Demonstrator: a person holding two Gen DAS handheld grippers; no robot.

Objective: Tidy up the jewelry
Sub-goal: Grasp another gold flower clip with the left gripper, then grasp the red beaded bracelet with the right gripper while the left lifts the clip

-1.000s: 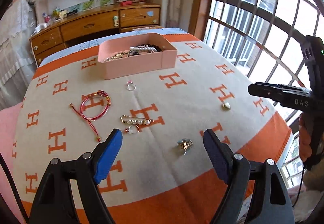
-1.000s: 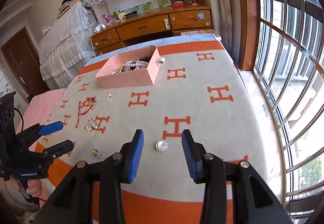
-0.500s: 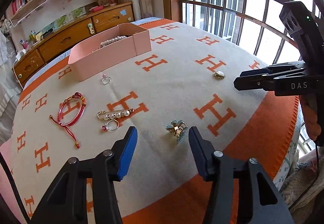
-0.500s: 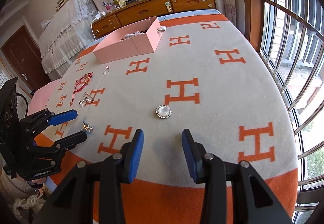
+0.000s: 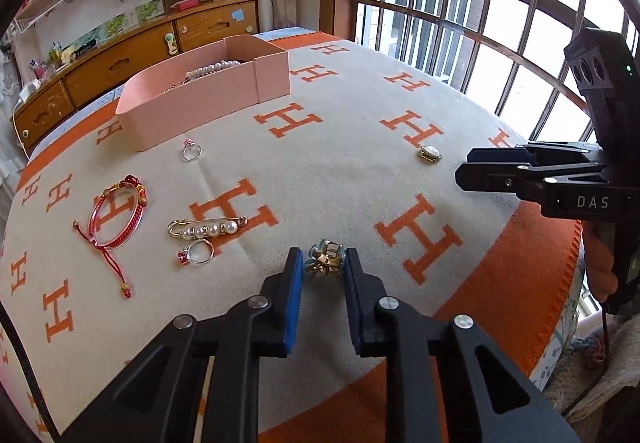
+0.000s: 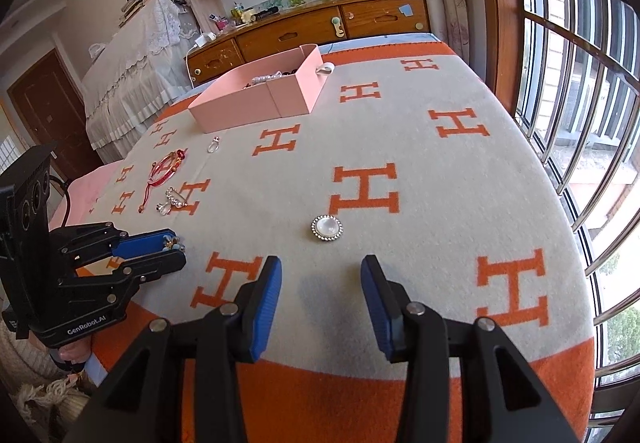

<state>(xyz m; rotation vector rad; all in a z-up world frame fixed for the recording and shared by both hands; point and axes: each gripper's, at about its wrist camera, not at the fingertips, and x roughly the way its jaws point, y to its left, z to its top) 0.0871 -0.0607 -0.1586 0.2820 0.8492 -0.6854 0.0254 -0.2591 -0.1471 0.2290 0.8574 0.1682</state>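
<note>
left hand-held gripper (image 5: 322, 267) around hair clip (image 5: 325, 263)

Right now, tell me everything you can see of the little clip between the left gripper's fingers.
The hair clip is small, gold-toned metal with pale blue bead-like stones. It lies on the blanket near its orange front border, right of the pearl pin. It sits between the fingers of the left gripper, which have narrowed close around it; firm contact cannot be told. The right wrist view shows it only partly, at the fingertips.
</note>
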